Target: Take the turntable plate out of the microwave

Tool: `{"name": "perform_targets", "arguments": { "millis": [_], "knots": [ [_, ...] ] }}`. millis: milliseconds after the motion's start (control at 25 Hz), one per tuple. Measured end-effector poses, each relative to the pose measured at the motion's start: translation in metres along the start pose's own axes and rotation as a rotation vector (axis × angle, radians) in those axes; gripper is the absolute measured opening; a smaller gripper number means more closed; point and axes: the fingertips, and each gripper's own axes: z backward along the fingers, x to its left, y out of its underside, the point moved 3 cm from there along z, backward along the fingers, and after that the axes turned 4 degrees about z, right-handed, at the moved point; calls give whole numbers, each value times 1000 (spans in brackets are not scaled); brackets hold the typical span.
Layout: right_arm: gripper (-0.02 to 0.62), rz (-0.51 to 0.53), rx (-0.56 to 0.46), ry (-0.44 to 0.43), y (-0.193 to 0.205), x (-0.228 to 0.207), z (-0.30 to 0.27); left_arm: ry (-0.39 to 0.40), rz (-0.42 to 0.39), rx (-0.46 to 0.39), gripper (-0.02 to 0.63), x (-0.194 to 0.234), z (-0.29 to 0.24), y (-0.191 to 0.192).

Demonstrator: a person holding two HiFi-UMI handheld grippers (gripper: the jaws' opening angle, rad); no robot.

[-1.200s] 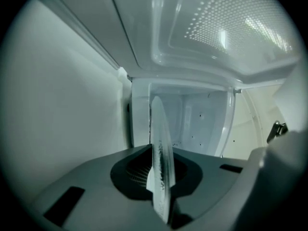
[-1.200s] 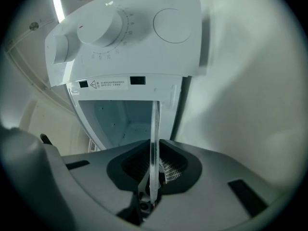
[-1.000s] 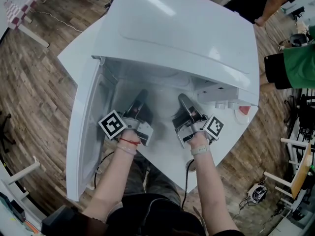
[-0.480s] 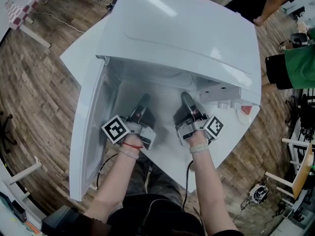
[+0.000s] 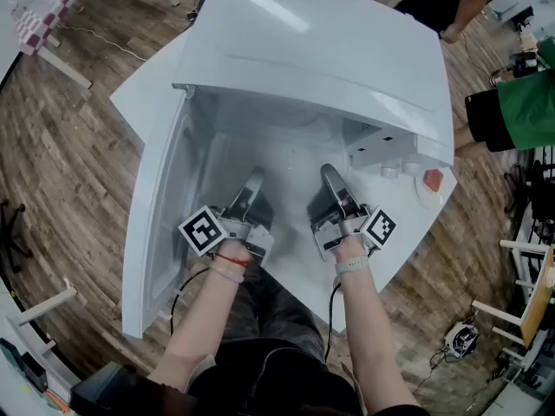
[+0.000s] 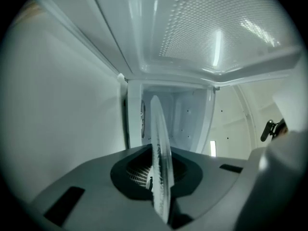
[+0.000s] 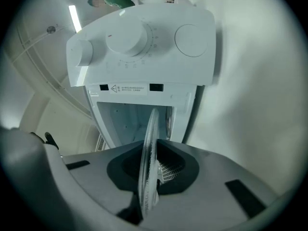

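Where a wood floor spreads, one white table bears one open microwave. Two grippers, the left gripper and the right gripper, both bite tight on the one glass plate at the microwave's mouth.

**Three views, one cavity**

My head view looks steeply down on the microwave, mouth toward 6 o'clock. Both gripper views ride close behind their jaws, rolled sideways, facing into it; they share the edge-on turntable plate.
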Motion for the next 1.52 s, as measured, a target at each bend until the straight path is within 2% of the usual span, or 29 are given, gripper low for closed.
{"name": "perform_targets", "arguments": {
  "millis": [560, 960, 1520],
  "knots": [
    [41, -25, 21, -20, 29, 42, 80, 8, -62, 52, 28, -38, 62, 60],
    [41, 0, 21, -13, 43, 66, 121, 20, -24, 93, 28, -55, 91, 90],
    [43, 9, -12, -22, 48, 91, 172, 12, -19, 163, 28, -72, 110, 128]
  ]
}}
